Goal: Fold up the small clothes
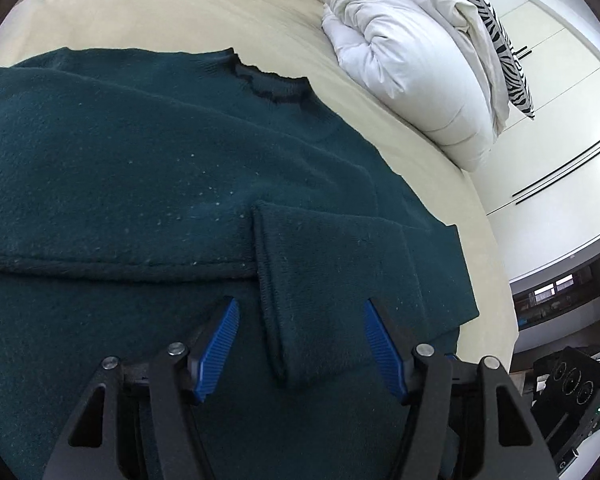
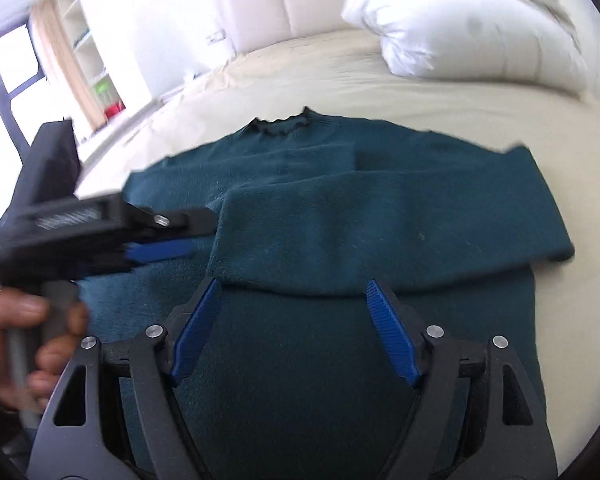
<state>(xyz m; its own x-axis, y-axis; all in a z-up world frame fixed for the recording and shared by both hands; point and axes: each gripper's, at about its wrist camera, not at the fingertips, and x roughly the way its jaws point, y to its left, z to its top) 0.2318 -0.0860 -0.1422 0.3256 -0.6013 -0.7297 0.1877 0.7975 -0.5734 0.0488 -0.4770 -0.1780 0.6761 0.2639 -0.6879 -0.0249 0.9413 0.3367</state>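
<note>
Dark green knit sweater [image 2: 340,220] lies flat on the bed [image 2: 440,104], centre frame, sleeves folded across its body. Right hand-held gripper [image 2: 292,328] wide, empty; left hand-held gripper [image 1: 300,340] wide w/ cuff between jaws, ungripped. Next, prob.: grab hem, fold up twd collar.

Both wrist cams close, angled down, share green sweater [image 1: 140,168] [image 2: 380,220], bed [image 1: 180,12] [image 2: 420,96]

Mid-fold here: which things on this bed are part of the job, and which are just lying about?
Job:
- dark green sweater, sleeves folded across its body
- left hand-held gripper, open
- right hand-held gripper, open

Lying about:
- white duvet
- zebra-print pillow
- black device beside the bed
</note>
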